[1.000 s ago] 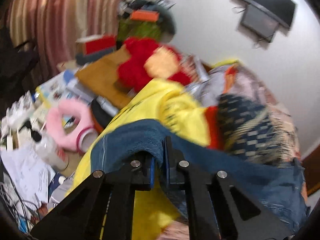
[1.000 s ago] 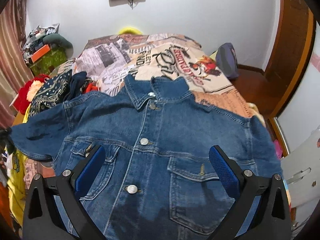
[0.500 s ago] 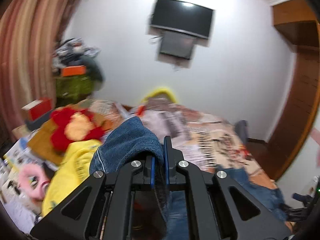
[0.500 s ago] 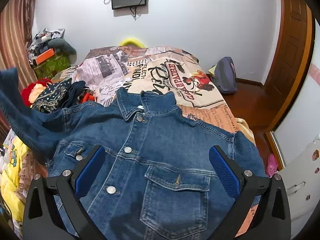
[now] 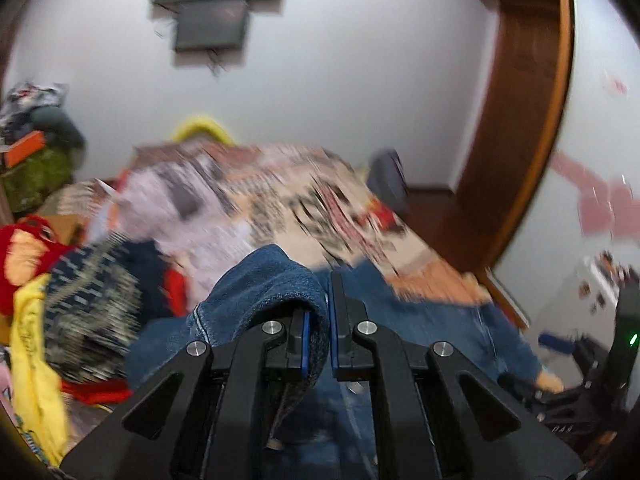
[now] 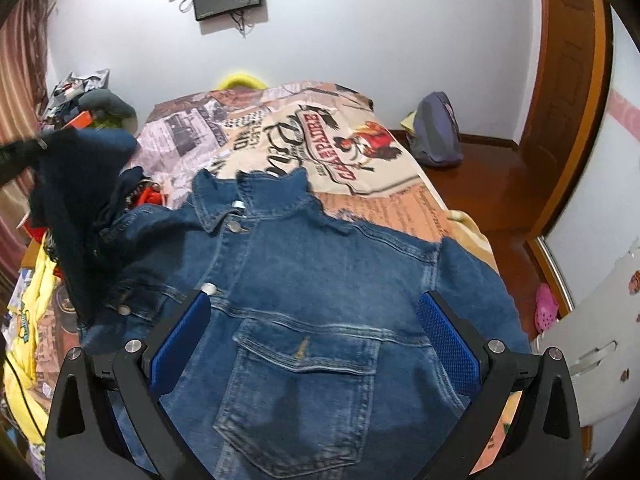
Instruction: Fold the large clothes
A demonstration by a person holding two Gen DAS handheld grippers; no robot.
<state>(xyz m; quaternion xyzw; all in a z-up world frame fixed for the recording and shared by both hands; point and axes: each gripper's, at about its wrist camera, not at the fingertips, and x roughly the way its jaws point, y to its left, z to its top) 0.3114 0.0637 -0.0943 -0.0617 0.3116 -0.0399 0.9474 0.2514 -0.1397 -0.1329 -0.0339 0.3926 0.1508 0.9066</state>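
Denim jacket (image 6: 320, 288) lay front-up on bed (image 6: 400, 204) | left gripper (image 5: 318, 320) jaws pinched its sleeve (image 6: 76, 200), raised left of body | right gripper (image 6: 312, 344) jaws wide, over chest pocket, empty.

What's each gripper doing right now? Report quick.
Left gripper: shut on the denim jacket sleeve.
Right gripper: open, holding nothing, above the jacket.
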